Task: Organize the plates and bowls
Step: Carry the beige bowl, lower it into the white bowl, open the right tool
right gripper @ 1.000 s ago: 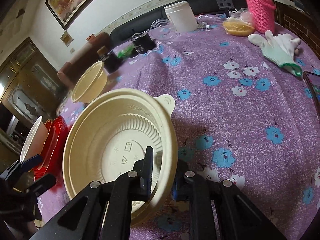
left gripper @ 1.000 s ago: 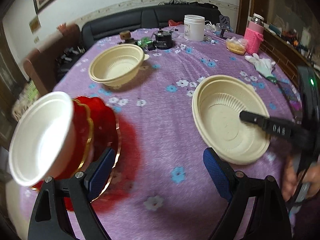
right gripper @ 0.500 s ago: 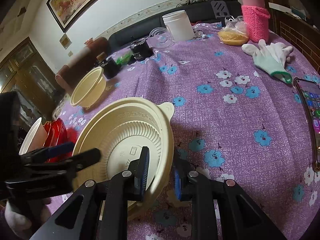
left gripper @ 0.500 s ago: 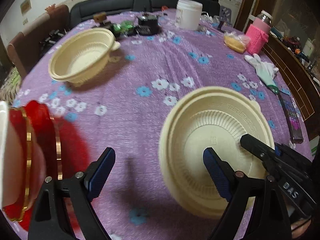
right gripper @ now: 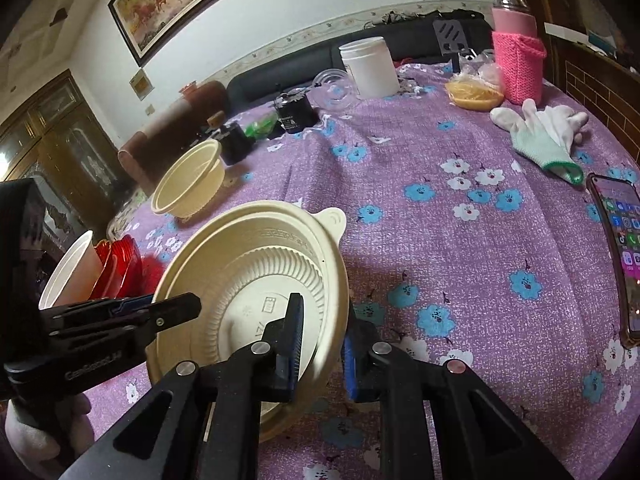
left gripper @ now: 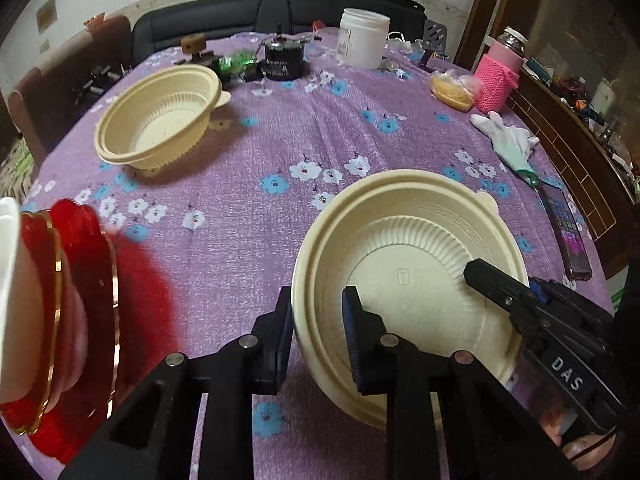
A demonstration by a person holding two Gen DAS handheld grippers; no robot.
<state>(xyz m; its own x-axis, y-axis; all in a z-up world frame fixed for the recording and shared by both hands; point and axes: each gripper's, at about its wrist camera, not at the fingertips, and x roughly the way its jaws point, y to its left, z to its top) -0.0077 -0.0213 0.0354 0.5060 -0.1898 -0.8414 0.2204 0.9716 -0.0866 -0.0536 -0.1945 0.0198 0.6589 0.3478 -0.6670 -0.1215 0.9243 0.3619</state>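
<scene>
1. Showing only in the right wrist view: a framed painting [right gripper: 192,4] on the wall.
2. Both grippers clamp the tilted cream bowl [left gripper: 408,264]: left gripper [left gripper: 318,320] pinches its near-left rim, right gripper [right gripper: 320,344] its opposite rim, one finger each inside.
3. Two cream bowls in all, the second bowl [left gripper: 160,120] well apart; red plates [left gripper: 86,300] at the left edge.

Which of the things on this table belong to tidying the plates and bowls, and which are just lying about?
For the job: near cream bowl, clamped by both grippers; far cream bowl; red plates; white bowl.

Lying about: white jar, pink knitted bottle, glove, phone, black pot.
</scene>
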